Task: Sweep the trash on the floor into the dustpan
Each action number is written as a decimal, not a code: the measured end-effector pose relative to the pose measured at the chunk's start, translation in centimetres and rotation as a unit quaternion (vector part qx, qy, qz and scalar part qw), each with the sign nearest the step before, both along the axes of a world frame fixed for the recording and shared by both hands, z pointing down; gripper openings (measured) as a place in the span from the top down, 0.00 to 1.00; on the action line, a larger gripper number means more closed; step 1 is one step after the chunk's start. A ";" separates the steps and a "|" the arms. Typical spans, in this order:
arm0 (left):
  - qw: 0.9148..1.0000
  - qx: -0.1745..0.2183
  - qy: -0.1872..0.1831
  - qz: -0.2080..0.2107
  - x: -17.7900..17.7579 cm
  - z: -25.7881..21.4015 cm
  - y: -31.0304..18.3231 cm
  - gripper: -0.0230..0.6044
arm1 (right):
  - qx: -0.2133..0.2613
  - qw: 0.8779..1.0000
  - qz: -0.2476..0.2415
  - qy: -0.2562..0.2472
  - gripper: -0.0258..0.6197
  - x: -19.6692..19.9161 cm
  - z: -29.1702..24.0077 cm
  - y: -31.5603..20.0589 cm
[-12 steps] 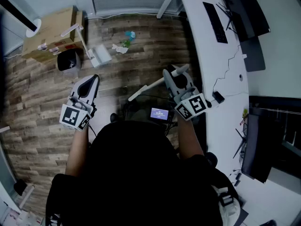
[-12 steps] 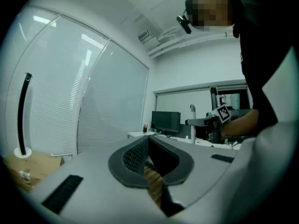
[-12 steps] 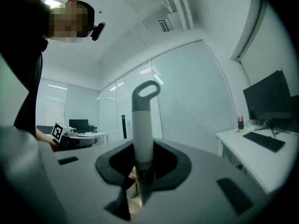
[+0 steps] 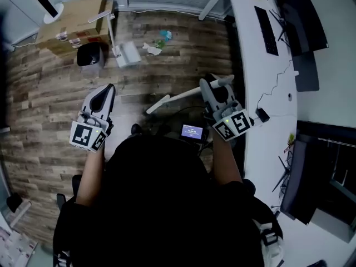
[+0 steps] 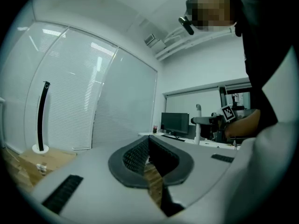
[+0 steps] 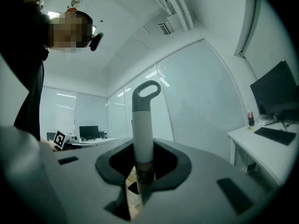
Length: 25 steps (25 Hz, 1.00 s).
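My right gripper (image 4: 208,89) is shut on a white broom handle (image 4: 178,98), which slants down and left toward the wood floor. In the right gripper view the handle (image 6: 142,125) stands upright between the jaws of the right gripper (image 6: 140,174), grey hanging loop on top. My left gripper (image 4: 104,95) hovers over the floor at the left, shut and holding nothing; in the left gripper view its pads (image 5: 140,155) meet with only floor behind them. A small pile of trash (image 4: 157,44), white and bluish-green scraps, lies far ahead. The white dustpan (image 4: 126,54) sits just left of it.
A black bin (image 4: 90,55) and a cardboard box (image 4: 75,20) stand at the far left by the wall. A long white desk (image 4: 253,65) with a keyboard (image 4: 266,30) and monitors runs down the right side. A small lit screen (image 4: 192,131) sits close below my hands.
The head view has shifted, so the trash, dustpan and box sit further right and a little lower in the picture. Both grippers keep the same pose and grip.
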<state>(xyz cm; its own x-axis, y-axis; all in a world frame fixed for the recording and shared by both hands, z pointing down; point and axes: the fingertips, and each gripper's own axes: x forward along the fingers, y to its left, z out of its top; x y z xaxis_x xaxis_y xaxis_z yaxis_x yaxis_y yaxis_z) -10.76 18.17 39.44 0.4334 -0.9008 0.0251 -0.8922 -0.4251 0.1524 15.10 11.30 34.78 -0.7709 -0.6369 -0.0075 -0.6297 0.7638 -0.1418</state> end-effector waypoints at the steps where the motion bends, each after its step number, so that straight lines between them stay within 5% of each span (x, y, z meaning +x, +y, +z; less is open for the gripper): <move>1: 1.000 -0.001 0.002 -0.006 0.1 -0.2 0.3 0.97 | 0.004 1.000 -0.009 -0.005 0.84 0.0 -0.4 0.3; 7: 1.000 -0.003 0.019 -0.007 3.4 -1.2 1.6 0.97 | 0.024 0.999 -0.042 -0.017 0.84 2.0 -2.2 1.9; 25: 1.000 -0.011 -0.002 0.015 11.1 -1.3 2.4 0.97 | 0.027 0.999 0.029 -0.007 0.84 11.8 -0.9 2.6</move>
